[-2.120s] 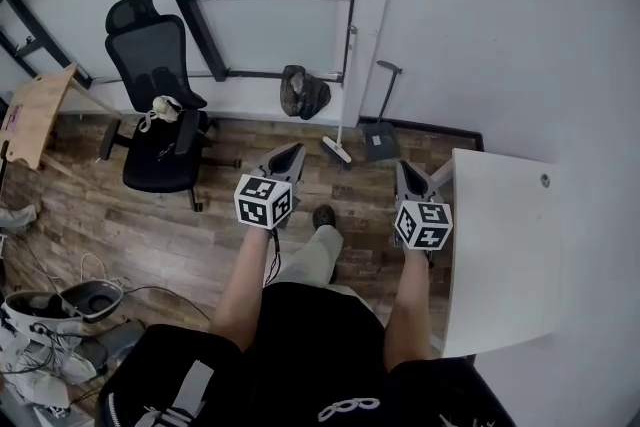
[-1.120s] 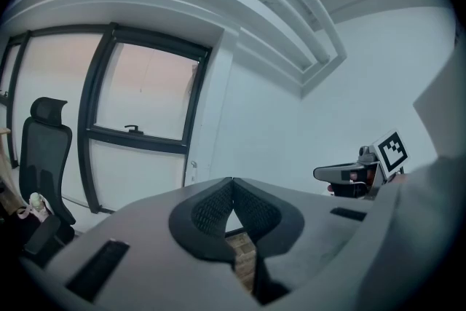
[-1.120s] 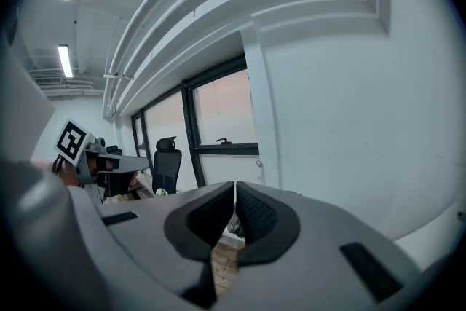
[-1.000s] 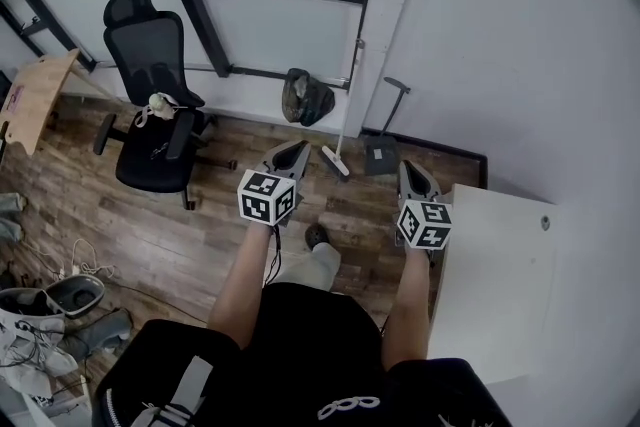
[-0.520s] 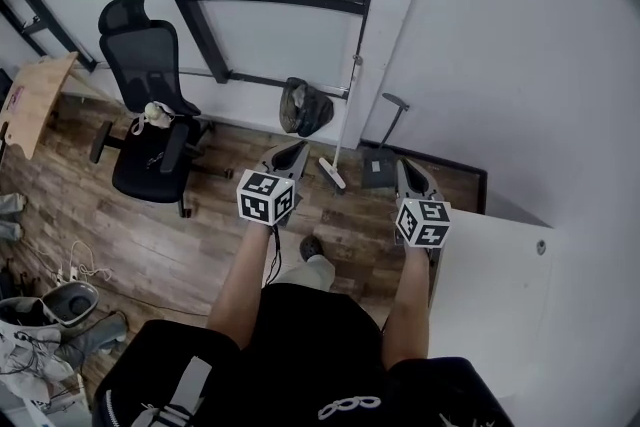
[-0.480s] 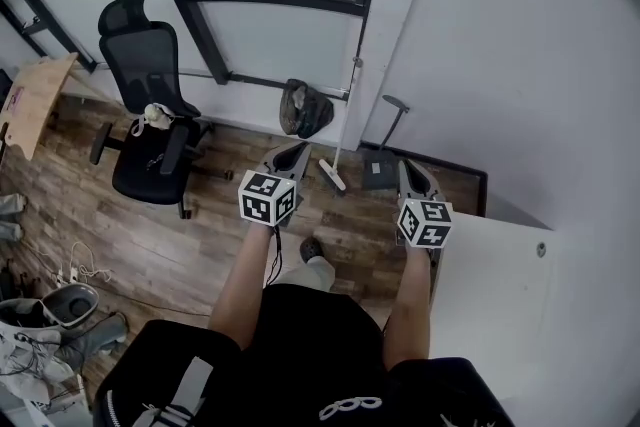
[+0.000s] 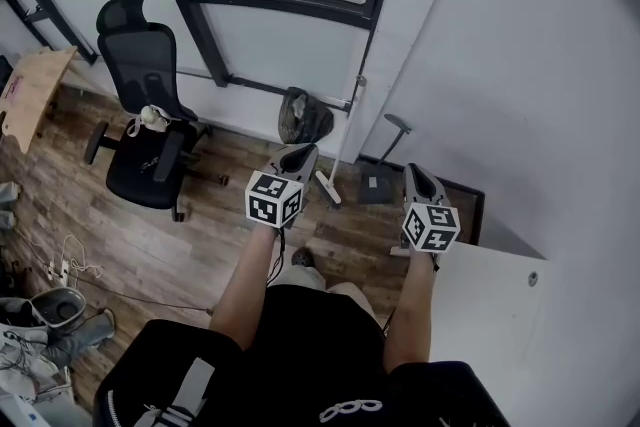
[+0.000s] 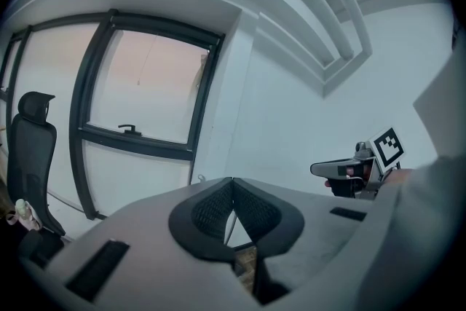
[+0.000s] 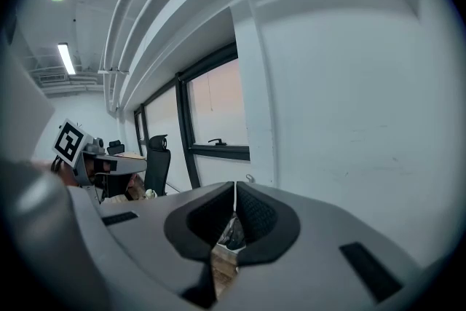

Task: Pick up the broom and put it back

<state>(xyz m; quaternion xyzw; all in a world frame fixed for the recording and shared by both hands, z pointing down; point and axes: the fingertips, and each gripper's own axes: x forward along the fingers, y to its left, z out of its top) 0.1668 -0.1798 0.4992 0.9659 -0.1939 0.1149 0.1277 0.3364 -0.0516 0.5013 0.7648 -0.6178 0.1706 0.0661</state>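
Facing the broom [image 7: 329,189] propped mid-frame, I carry left claw [image 7: 304,152] and right claw [image 7: 413,169] pressed together, empty; one should open wide before reaching its handle

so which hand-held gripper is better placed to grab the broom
Left, probably: the left hand-held gripper sits just beside the broom; the right hand-held gripper is farther off, past the dustpan.

Wood-plank floor [image 7: 150,235]. Just ahead, between left gripper [image 7: 301,155] and right gripper [image 7: 414,171]: broom [image 7: 329,188] head and dustpan [image 7: 375,185] down on the planks. Beyond the left gripper, a dark bundle [image 7: 303,117], possibly a bag. Well left of it, office chair [image 7: 140,150] and cables [image 7: 70,260]. Beside the right gripper, white table [image 7: 490,315].
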